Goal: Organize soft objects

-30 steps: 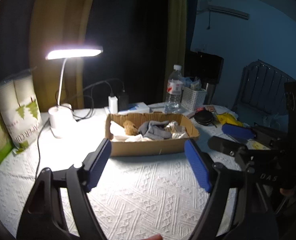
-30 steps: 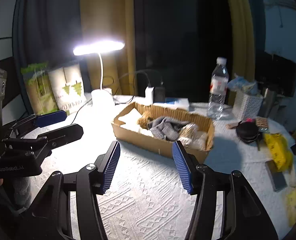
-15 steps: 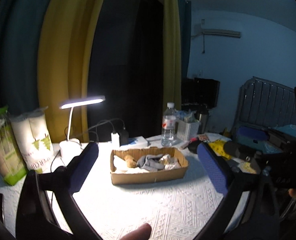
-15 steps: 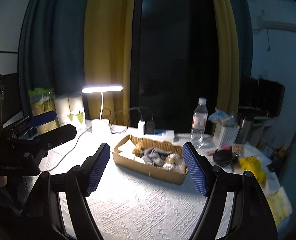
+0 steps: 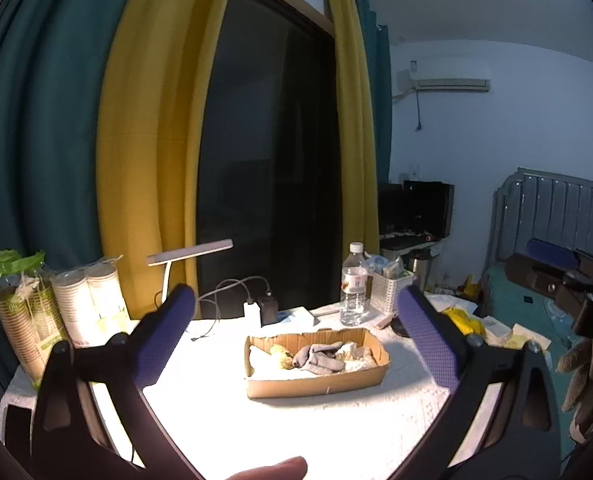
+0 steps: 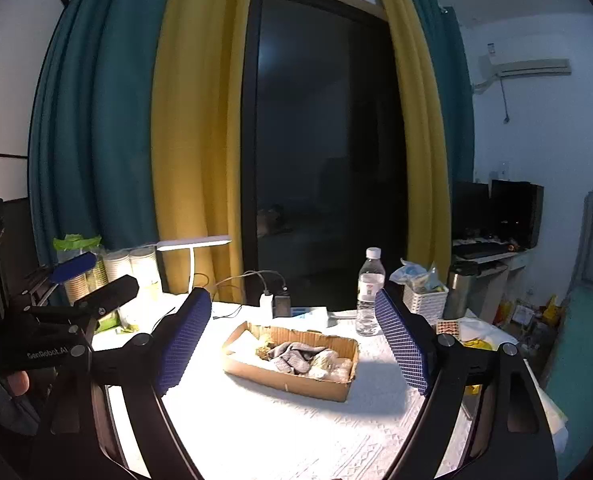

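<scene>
I see the white embossed tablecloth (image 5: 296,432) over the table, brightly washed by the desk lamp (image 5: 190,251) at the back left. The cardboard box (image 5: 316,384) sits near the middle of the cloth; inside it lie a grey sock (image 5: 322,358), a tan plush piece (image 5: 279,356) to its left and pale crumpled cloths (image 5: 354,354) to its right. My left gripper (image 5: 296,332) hangs above the near side of the table with its blue pads spread wide, holding nothing. My right gripper (image 6: 292,336) is likewise wide apart and empty, the box showing between its fingers. Behind the box I note a water bottle (image 6: 370,294), a white slotted basket (image 6: 424,300) with packets in it, a steel flask (image 6: 458,292), and a white charger with a black adapter (image 6: 274,304) with cables. At the left edge stand sleeves of paper cups (image 5: 84,304). A yellow packet (image 5: 462,320) lies at the right of the table. Room: dark glass door (image 6: 320,152) flanked by yellow curtains (image 6: 196,128) and teal curtains (image 6: 92,120), a wall air conditioner (image 6: 524,66) on the right wall, dark monitors (image 6: 496,208) on a desk below it.
</scene>
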{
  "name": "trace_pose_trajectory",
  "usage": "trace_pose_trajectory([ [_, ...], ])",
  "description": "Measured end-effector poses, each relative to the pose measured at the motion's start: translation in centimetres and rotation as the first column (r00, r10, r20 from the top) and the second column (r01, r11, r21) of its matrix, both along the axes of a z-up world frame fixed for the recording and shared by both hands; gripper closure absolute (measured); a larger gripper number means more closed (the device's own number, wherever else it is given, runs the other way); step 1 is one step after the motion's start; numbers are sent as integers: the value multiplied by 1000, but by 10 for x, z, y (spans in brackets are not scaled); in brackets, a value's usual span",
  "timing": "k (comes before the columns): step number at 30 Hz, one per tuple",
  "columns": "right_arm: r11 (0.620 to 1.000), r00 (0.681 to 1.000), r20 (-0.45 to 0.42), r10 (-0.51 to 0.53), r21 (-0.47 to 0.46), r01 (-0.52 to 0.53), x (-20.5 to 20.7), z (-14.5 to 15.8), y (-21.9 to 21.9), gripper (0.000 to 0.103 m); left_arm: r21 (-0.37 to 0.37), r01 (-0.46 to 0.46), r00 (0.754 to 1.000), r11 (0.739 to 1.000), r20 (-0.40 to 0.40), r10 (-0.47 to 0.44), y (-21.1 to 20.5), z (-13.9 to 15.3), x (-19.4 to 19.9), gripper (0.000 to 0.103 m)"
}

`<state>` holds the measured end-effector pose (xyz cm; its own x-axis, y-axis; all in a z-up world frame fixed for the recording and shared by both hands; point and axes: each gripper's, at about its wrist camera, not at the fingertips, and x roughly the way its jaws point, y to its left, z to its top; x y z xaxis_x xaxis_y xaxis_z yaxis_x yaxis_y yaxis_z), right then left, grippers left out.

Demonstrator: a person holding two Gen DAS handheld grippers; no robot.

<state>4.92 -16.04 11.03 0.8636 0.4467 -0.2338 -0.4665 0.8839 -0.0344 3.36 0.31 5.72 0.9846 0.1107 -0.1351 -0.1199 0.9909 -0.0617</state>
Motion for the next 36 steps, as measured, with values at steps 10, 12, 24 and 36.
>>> trace_pose_trajectory([
  [10, 1000, 1000, 12, 1, -18, -1, -3, 2, 2, 17, 2, -1, 1000, 1000, 14, 1, 1, 6, -4, 1],
  [12, 1000, 1000, 13, 1, -17, -1, -4, 2, 2, 17, 0, 4, 1000, 1000, 14, -4, 0, 7, -4, 1],
  [24, 999, 1000, 0, -8, -35, 8, -4, 0, -1, 17, -18, 43, 999, 999, -20, -44, 0, 4, 0, 1],
  [36, 999, 1000, -17, -25, -38, 24, 5, -4, -4, 16, -39, 71, 998, 997, 1, -71, -1, 6, -5, 1],
])
